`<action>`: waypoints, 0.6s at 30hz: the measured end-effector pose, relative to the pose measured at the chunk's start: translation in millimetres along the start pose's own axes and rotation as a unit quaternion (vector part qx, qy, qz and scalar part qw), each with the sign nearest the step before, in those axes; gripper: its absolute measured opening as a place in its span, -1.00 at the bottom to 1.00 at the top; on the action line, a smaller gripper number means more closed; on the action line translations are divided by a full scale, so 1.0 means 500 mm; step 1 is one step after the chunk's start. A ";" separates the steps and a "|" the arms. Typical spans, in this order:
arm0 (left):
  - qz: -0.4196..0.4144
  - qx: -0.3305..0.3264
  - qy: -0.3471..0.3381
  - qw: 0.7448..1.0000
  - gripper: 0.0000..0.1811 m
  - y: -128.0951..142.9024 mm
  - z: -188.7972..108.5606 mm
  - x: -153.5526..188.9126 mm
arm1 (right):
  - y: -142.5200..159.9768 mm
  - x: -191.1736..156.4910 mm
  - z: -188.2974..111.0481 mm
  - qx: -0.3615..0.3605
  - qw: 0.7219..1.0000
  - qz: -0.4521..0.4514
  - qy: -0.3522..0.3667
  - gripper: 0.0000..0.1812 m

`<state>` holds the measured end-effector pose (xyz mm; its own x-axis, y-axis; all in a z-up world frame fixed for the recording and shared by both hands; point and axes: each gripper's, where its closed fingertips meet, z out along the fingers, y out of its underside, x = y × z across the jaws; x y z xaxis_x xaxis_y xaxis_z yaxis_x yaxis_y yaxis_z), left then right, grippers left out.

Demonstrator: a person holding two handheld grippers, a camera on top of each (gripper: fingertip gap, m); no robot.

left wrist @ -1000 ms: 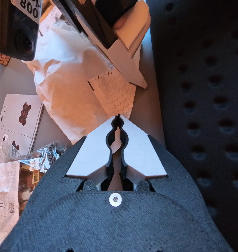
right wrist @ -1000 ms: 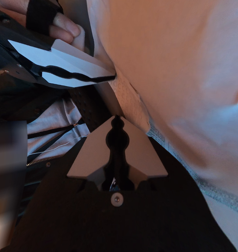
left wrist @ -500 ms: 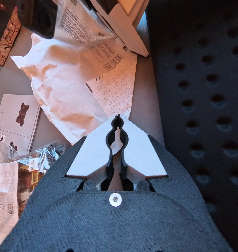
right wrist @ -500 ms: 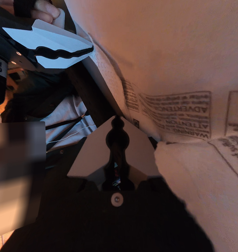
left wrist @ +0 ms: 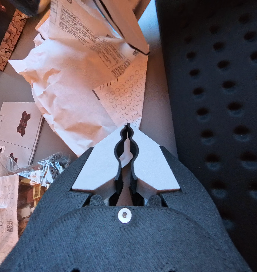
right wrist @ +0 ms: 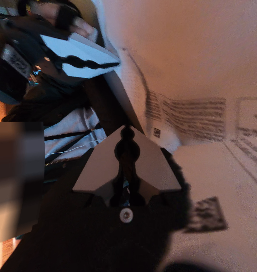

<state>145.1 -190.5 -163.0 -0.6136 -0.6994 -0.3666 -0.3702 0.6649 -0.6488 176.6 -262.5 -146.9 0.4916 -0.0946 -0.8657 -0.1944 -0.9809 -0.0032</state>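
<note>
Grey tabletop [left wrist: 11, 86] runs under the left gripper [left wrist: 127, 125], bounded on the right by a dark perforated panel [left wrist: 213, 103] that stands close beside the fingers and leaves only a narrow bare strip there. That gripper is clamped on the lower corner of a white paper bag [left wrist: 74, 91]: its tips meet over the edge printed with small circles, and a sliver of paper shows between the wavy pads. To the left, near the gripper body, lies a clear plastic bag [left wrist: 48, 166] of small dark pieces, touching a second paper bag [left wrist: 2, 206] at the frame edge. Just beyond these a booklet [left wrist: 17, 129] lies flat, its right edge tucked under the crumpled bag. Farther off, a dark patterned box [left wrist: 5, 36] sits at the top left corner, with open table between it and the booklet.

At the far side of the bag the right gripper [left wrist: 141, 50] reaches down to the bag's upper right edge. In its own blurred view the right gripper [right wrist: 127, 126] has its tips together, beside the bag's edge; whether any paper is caught between them cannot be told. The left gripper [right wrist: 117, 64] shows beyond, pinching the bag's edge.
</note>
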 end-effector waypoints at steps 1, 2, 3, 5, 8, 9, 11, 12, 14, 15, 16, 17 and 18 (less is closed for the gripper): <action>0.001 0.000 0.000 1.000 -1.00 0.000 0.000 0.000 | -0.008 -0.003 0.002 0.006 1.000 -0.011 0.012 -1.00; 0.000 0.000 0.001 1.000 -1.00 0.000 0.000 0.000 | -0.010 0.006 0.004 0.001 0.999 -0.018 0.040 -1.00; 0.000 -0.001 0.001 1.000 -1.00 0.000 0.000 0.000 | -0.013 0.009 0.010 -0.004 0.999 -0.024 0.048 -1.00; -0.003 0.000 0.001 1.000 -1.00 0.000 0.000 0.000 | -0.015 0.013 0.022 -0.018 0.999 -0.012 0.042 -1.00; -0.014 0.002 0.006 1.000 -1.00 -0.001 0.000 0.000 | -0.018 0.024 0.029 -0.021 0.999 0.011 0.036 -1.00; -0.024 0.004 0.012 1.000 -1.00 -0.002 0.000 0.000 | -0.017 0.024 0.029 -0.020 0.999 0.012 0.035 -1.00; -0.058 0.010 0.027 0.998 -1.00 -0.010 -0.007 -0.003 | -0.016 0.025 0.029 -0.019 0.999 0.009 0.035 -1.00; -0.092 0.026 0.035 0.995 -1.00 -0.027 -0.016 -0.008 | -0.016 0.025 0.029 -0.019 0.999 0.011 0.034 -1.00; -0.188 0.091 0.099 0.973 -1.00 -0.093 -0.045 -0.004 | -0.016 0.025 0.028 -0.019 0.999 0.009 0.031 -1.00; -0.241 0.117 0.146 0.952 -1.00 -0.128 -0.059 0.002 | -0.016 0.025 0.028 -0.019 0.999 0.008 0.030 -1.00; -0.293 0.128 0.196 0.927 -1.00 -0.157 -0.068 0.008 | -0.016 0.025 0.028 -0.019 0.999 0.008 0.028 -1.00; -0.341 0.121 0.245 0.899 -1.00 -0.176 -0.067 0.017 | -0.016 0.025 0.028 -0.020 0.999 0.007 0.027 -1.00; -0.383 0.097 0.288 0.872 -1.00 -0.184 -0.057 0.028 | -0.016 0.025 0.028 -0.020 0.999 0.006 0.027 -1.00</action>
<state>150.7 -253.9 -89.3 -0.5077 -0.6341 0.5832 -0.7343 -0.0356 -0.6779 172.2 -253.3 -164.7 0.5340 -0.1140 -0.8378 -0.1670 -0.9856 0.0277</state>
